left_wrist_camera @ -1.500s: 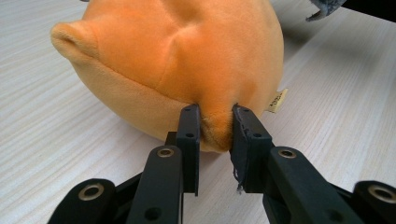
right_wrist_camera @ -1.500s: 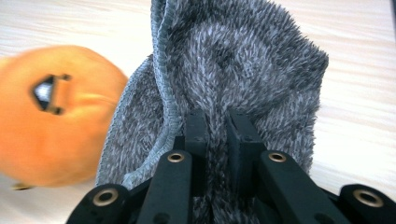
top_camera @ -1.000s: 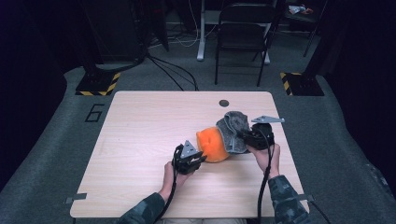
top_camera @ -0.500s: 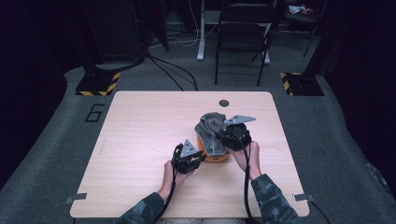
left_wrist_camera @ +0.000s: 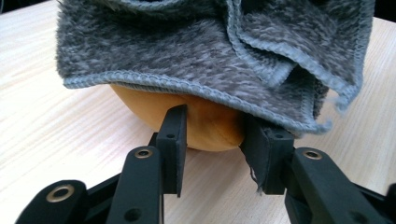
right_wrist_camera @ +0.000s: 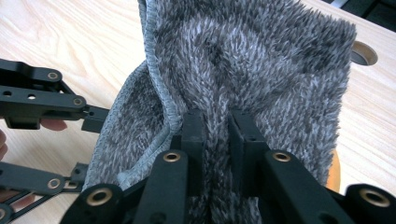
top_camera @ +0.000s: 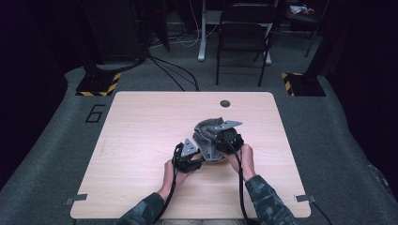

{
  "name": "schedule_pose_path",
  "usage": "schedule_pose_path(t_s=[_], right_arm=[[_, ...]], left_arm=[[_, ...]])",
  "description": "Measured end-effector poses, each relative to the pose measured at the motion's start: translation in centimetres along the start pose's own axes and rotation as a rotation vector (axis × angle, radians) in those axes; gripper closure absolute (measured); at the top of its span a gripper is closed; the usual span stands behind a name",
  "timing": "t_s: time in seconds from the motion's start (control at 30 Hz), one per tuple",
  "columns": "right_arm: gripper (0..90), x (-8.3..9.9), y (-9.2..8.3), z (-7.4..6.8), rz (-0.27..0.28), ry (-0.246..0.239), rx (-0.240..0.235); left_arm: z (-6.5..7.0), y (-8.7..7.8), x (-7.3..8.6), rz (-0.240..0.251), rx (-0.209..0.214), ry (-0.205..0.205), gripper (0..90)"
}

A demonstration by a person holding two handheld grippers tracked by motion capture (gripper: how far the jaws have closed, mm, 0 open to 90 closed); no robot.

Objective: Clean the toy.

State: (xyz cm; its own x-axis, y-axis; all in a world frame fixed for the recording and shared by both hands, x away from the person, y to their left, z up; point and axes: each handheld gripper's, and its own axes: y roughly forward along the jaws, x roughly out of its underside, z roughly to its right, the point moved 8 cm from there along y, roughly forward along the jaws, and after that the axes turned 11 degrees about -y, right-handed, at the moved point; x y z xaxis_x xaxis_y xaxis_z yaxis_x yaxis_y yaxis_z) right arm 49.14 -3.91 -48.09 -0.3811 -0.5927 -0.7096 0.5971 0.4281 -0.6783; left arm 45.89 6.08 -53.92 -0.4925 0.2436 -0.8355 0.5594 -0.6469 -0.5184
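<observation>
A round orange object rests on the wooden table with a fluffy grey cloth draped over its top. My left gripper is low on the near side of the object. Its jaws have just been opening and stand open, with the object's lower edge between them. My right gripper is shut on a fold of the grey cloth above the object. From the high view, the cloth lies between the left gripper and the right gripper.
A round cable hole sits near the table's far edge. A folding chair and two yellow-and-black striped bases stand on the floor beyond. Bare tabletop stretches to the left and far side.
My right gripper has pulled the grey cloth leftward over the orange object, which is now covered in the high view. The left gripper has stayed in place.
</observation>
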Motion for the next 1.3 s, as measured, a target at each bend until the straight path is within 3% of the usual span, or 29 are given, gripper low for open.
schedule_pose_path(t_s=[0.03,0.07,0.2,0.3,0.4,0.5,0.6,0.7,0.83,1.3], right_arm=[[76.7,0.0,0.0,0.0,0.000,0.000,0.000],[72.0,0.1,0.1,-0.1,-0.005,-0.010,0.008],[52.4,0.1,0.0,-0.2,-0.017,-0.048,0.034],[39.6,0.3,-0.1,-0.2,-0.044,-0.073,0.103],[45.7,0.6,-0.1,-0.1,-0.050,-0.083,0.120],[64.5,1.1,0.1,0.0,-0.059,-0.109,0.120],[72.6,1.3,0.2,0.0,-0.050,-0.104,0.119],[74.5,1.2,0.1,0.0,-0.047,-0.110,0.120],[74.8,1.1,-0.2,0.4,-0.025,-0.082,0.089],[75.7,1.6,-1.2,2.1,-0.005,-0.035,0.111]], left_arm=[[0.0,0.0,0.0,0.000,0.000,0.000,62.1],[0.0,0.1,-0.1,0.001,-0.004,0.024,65.5],[0.4,0.1,-0.3,0.013,0.012,0.046,77.1],[0.6,0.3,-0.5,0.028,0.019,0.044,80.5],[0.7,0.4,-0.5,0.029,0.024,0.045,81.6],[0.7,0.4,-0.6,0.033,0.018,0.052,82.1],[0.8,0.4,-0.5,0.030,0.021,0.049,82.2],[0.7,0.3,-0.4,0.026,0.024,0.038,82.1],[0.6,0.2,-0.4,0.032,0.030,0.037,82.1],[0.7,0.1,-0.5,0.031,0.040,0.042,81.9]])
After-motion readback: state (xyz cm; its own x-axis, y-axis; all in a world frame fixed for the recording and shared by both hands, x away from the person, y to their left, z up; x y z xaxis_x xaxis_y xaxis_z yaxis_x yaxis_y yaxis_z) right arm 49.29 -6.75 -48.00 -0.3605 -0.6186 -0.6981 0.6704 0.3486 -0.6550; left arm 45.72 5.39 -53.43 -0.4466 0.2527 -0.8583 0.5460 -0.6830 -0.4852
